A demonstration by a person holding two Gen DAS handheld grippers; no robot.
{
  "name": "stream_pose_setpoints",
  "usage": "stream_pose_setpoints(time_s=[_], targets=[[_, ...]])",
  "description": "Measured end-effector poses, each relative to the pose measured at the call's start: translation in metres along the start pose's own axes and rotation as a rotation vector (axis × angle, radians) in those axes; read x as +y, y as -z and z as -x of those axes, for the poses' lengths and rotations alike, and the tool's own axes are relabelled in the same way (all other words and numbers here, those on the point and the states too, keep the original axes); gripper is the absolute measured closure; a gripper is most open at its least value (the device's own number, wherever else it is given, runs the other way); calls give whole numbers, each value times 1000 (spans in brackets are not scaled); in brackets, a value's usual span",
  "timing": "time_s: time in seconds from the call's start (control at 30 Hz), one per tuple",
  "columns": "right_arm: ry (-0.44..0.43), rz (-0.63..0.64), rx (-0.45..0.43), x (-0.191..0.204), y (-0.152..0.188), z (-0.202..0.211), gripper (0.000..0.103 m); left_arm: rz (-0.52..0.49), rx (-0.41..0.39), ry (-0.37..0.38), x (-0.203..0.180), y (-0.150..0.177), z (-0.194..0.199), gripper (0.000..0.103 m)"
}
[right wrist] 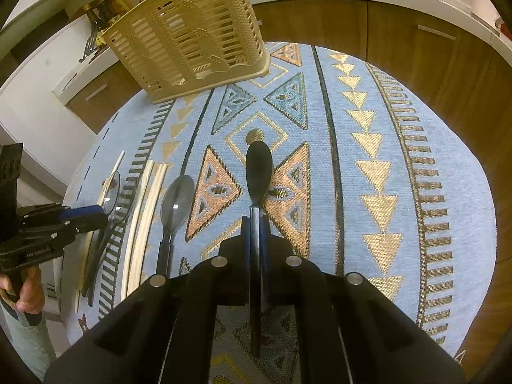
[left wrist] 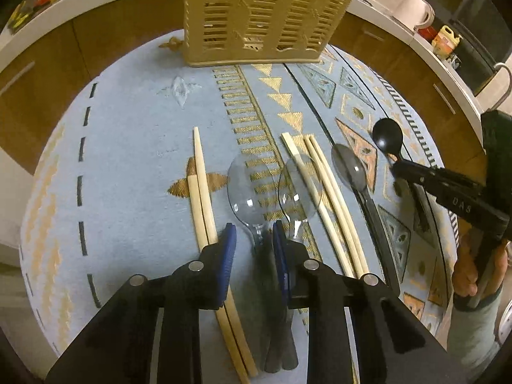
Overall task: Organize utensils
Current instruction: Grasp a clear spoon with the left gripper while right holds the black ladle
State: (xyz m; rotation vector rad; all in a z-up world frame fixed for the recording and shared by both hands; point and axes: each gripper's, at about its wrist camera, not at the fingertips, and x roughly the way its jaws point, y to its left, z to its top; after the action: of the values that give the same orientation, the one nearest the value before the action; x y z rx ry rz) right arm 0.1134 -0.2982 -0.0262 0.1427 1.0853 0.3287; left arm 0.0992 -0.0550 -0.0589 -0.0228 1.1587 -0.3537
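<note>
My right gripper (right wrist: 256, 224) clamps the black spoon (right wrist: 258, 172), basket (right wrist: 192, 41) at eleven o'clock. My left gripper (left wrist: 254, 243), jaws wide, straddles a clear spoon (left wrist: 251, 188); crowding chopsticks (left wrist: 200, 185) could get snagged.

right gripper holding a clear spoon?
No, the right gripper is shut on a black spoon; the clear spoons lie on the cloth.

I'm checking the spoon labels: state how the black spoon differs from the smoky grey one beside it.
The black spoon is opaque; the grey spoon is translucent. The black spoon is clamped by its handle in the right gripper; the grey spoon lies free on the patterned cloth. Both are plastic-looking, bowls pointing toward the basket.
</note>
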Motion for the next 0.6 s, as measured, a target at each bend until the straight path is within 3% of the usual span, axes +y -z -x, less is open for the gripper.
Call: stream_pose_setpoints(time_s=[0.13,0.23,0.43,0.6], targets=[[2,-1,2,0,-1,0,98,-25,-8,-31,-4,-8,-4,76],[3,0,4,1,-1,-1,98,-54,-12,-47,-13,-15,-10,64],[12,11,7,2,-1,-2,98,-114,-33,-132,-24,-18,-17,63],[8,13,7,1,-2,-2,98,-117,-41,-111,-18,-15,-14,66]])
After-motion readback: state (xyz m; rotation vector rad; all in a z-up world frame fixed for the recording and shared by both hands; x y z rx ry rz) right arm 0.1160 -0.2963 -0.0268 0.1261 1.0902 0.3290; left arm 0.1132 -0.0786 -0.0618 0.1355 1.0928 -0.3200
